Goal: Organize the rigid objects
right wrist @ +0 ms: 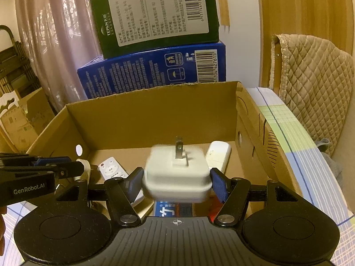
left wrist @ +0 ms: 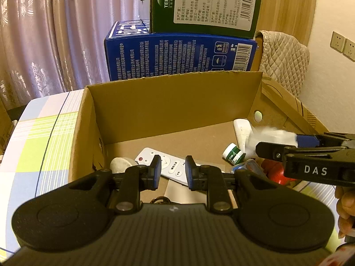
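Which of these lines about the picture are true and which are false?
1. The right claw grips a white plug block. True.
2. The cardboard box has nothing in it. False: a white remote and a small green-and-white jar, among other things, lie inside.
3. The green carton stands on the blue carton. True.
4. The left claw holds the remote. False: nothing sits between its pads; the remote lies on the box floor behind them.
5. The plug block's metal prongs point away from the camera. True.
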Motion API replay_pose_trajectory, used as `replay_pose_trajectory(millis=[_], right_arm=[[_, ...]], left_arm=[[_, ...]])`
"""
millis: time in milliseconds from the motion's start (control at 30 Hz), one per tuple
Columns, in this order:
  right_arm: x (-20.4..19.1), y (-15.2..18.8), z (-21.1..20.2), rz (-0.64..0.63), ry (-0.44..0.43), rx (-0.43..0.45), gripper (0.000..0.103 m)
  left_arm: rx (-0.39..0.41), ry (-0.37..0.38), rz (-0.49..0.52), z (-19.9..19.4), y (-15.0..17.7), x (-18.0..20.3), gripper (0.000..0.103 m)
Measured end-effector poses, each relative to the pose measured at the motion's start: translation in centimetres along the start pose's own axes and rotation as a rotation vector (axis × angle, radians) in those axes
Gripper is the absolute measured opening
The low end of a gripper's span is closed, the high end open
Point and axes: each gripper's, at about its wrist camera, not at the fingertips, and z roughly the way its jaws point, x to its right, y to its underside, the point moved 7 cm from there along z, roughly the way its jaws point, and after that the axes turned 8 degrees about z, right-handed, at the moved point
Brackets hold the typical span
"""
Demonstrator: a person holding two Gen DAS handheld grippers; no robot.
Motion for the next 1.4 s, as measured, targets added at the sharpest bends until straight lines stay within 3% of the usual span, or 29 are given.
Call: replay_pose_trajectory(millis=[767, 867, 1000, 1067, 1133, 1400], right_arm=[[0.6, -0.5, -1.5, 0.029, -0.01, 0.066, 0.062], [0.5, -0.8, -2.1, 0.021, -0.007, 0.086, 0.066], [0.0, -1.0, -3.0, 0.016, -0.012, 0.11, 0.079], [-0.2, -0.9, -3.5, 0.003, -0.01, 0.122, 0.081], [-0.4, -0.8, -4.2, -0.015, -0.004, 0.145, 0.084], [-0.3, -0.3, -7.0, -0.026, 0.003, 0.185, 0.091]], left_arm=[[0.032, -0.026, -0.032, -1.3, -0.7, -0.1, 0.022], [0.039, -0.039, -0.04, -2.1, -0.9, -0.2, 0.032], [0.044, -0.046, -0.056, -3.2, -0.8, -0.4, 0.036], [0.052, -0.054, -0.062, -3.9, -0.7, -0.4, 0.047], [0.066, -0.065, -0.07, -4.7, -0.6, -0.6, 0.066], [0.126, -0.104, -0.107, -8.1, -0.4, -1.0, 0.096]])
